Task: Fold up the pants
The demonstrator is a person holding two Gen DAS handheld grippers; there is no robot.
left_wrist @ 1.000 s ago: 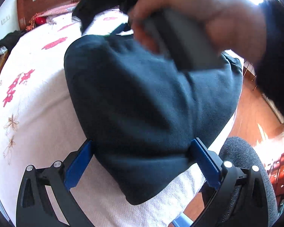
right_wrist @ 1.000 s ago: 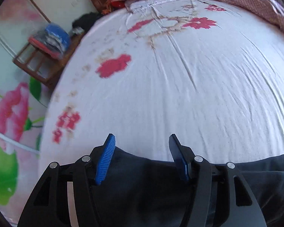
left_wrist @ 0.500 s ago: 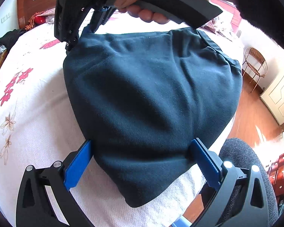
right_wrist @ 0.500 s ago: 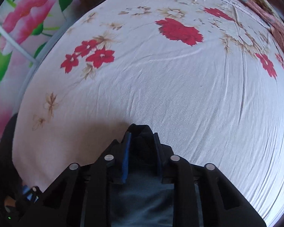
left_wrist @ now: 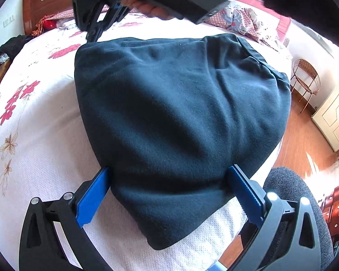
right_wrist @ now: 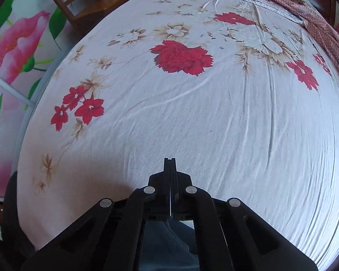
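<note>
The dark blue pants (left_wrist: 180,117) lie folded in a thick bundle on the white flowered bed sheet (left_wrist: 40,135). My left gripper (left_wrist: 169,192) is open, its blue fingers (left_wrist: 92,196) standing at either side of the bundle's near end. My right gripper (right_wrist: 170,164) is shut and empty, held just above the sheet (right_wrist: 192,124); a bit of dark cloth (right_wrist: 169,244) shows beneath its frame. In the left wrist view the right gripper (left_wrist: 95,31) hangs over the far left corner of the pants, held by a hand.
A wooden headboard (left_wrist: 45,2) and a patterned quilt (left_wrist: 244,20) lie at the far end of the bed. A wooden rack (right_wrist: 83,4) stands by the flowered wall. A grey chair seat (left_wrist: 289,194), a wire stand (left_wrist: 305,76) and a wooden floor (left_wrist: 305,140) are to the right.
My right gripper closed fully, came off the pants' corner and lifted away from it. The left gripper has stayed open around the bundle's near end.
</note>
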